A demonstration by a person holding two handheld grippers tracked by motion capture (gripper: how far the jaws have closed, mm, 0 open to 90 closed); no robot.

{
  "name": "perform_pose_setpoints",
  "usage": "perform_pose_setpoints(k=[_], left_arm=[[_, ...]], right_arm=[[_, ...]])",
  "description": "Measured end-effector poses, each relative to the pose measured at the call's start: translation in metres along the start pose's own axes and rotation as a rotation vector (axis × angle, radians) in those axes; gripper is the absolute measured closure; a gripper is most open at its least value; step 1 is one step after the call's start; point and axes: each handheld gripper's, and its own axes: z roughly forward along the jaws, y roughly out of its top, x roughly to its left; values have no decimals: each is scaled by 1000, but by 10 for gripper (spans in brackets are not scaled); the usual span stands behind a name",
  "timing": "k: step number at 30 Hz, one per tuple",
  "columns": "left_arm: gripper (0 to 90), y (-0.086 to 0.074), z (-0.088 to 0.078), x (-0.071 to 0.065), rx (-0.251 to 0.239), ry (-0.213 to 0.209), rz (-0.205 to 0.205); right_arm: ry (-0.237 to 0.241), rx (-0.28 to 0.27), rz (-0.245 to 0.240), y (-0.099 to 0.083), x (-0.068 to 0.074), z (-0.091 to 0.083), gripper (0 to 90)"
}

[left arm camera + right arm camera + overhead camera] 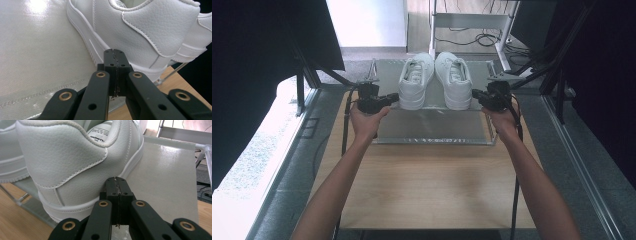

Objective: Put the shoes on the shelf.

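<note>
white sneakers (pixel 435 80) on grey rack shelf (pixel 434 125)

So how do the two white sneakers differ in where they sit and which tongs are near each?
The left sneaker sits on the left of the grey mat, its heel by the shut left tongs; the right sneaker sits on the right, its heel by the shut right tongs. Their toes lean toward each other while the heels spread apart. Both are white, upright, heels toward the person.
</note>
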Motion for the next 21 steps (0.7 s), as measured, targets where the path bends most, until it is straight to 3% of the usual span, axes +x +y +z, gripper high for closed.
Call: perform_pose_setpoints(k=[4, 12, 17, 21], left_arm=[[900, 1, 2, 2, -3, -11, -25], [900, 1, 4, -2, -6, -12, -27], [900, 3, 8, -7, 11, -27, -19], [900, 3, 13, -16, 17, -41, -1]], right_arm=[[-8, -3, -4, 1, 2, 0, 900], [1, -18, 19, 0, 3, 1, 900], [22, -19, 51, -1, 4, 3, 900], [24, -22, 48, 0, 10, 5, 900]])
